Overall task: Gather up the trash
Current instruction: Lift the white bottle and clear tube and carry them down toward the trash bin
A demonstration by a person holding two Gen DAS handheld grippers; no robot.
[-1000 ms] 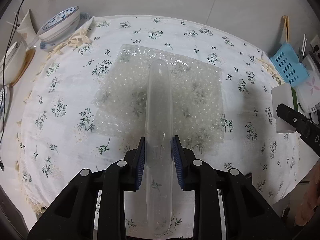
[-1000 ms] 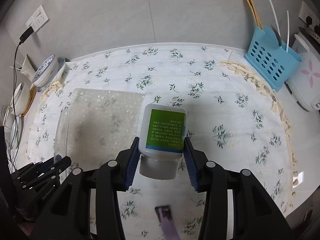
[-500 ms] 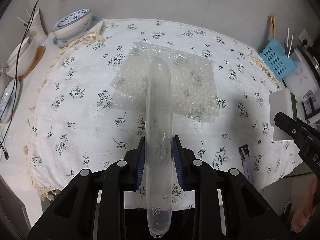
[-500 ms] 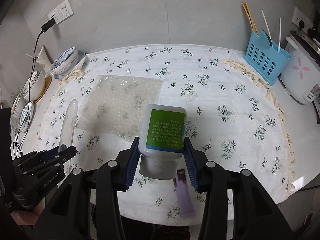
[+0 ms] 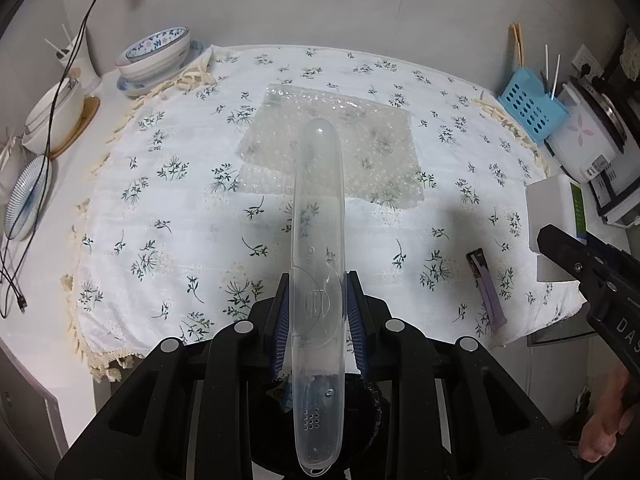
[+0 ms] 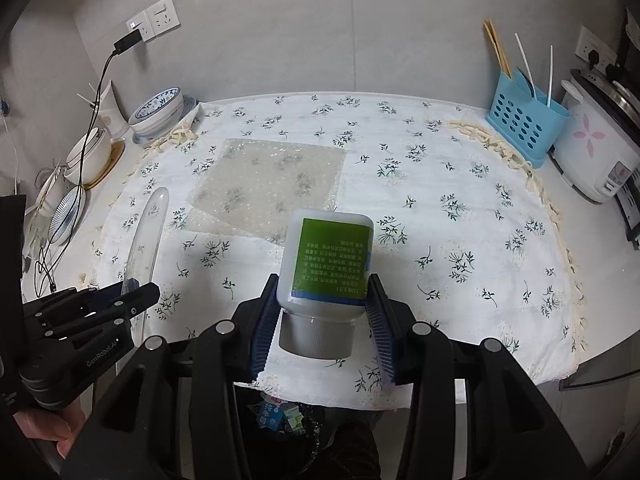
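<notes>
Now you've drawn both loads back off the bench, left gripper [image 5: 316,312] jaws clamped on the clear case [image 5: 317,248], right gripper [image 6: 322,312] jaws pinching the white bottle [image 6: 328,260], trash bin [image 6: 280,412] just below, so release looks next.

My right gripper [image 6: 322,316] clamps a white bottle [image 6: 328,260] with a green label, cap toward me, above the flowered tablecloth [image 6: 440,184] and a bin [image 6: 280,412] below the edge.
</notes>
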